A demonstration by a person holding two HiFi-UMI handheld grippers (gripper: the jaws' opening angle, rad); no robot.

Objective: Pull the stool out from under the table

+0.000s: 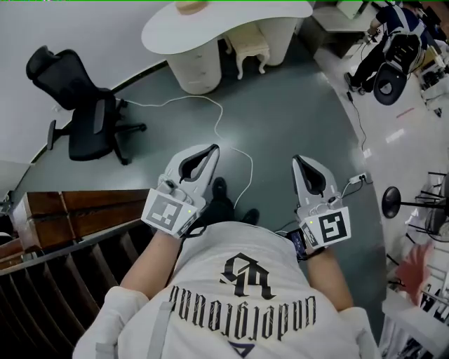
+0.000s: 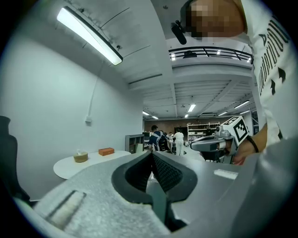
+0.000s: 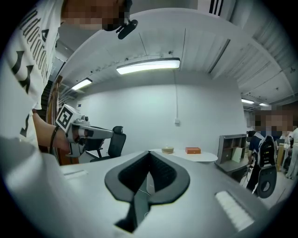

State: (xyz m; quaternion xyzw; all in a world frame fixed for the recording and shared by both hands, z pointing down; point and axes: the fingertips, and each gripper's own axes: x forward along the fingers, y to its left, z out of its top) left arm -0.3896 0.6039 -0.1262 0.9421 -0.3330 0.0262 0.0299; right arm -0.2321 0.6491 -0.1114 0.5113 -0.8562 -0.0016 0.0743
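left gripper (image 1: 212, 150): clenched, empty | right gripper (image 1: 297, 162): clenched, empty | far: cream curvy-legged stool (image 1: 251, 46) under smooth white rounded table (image 1: 245, 14)

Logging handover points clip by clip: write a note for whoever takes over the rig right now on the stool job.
Left gripper: jaws together, nothing between them, held out in front of the person's body.
Right gripper: the same, shut and empty.
Small cream stool with curved legs: tucked partly under the white rounded table, ahead of the person and well away from both grippers.
Done: nothing yet; the stool is untouched.
Left: walk up to the table, grip the stool, pull it clear of the tabletop.
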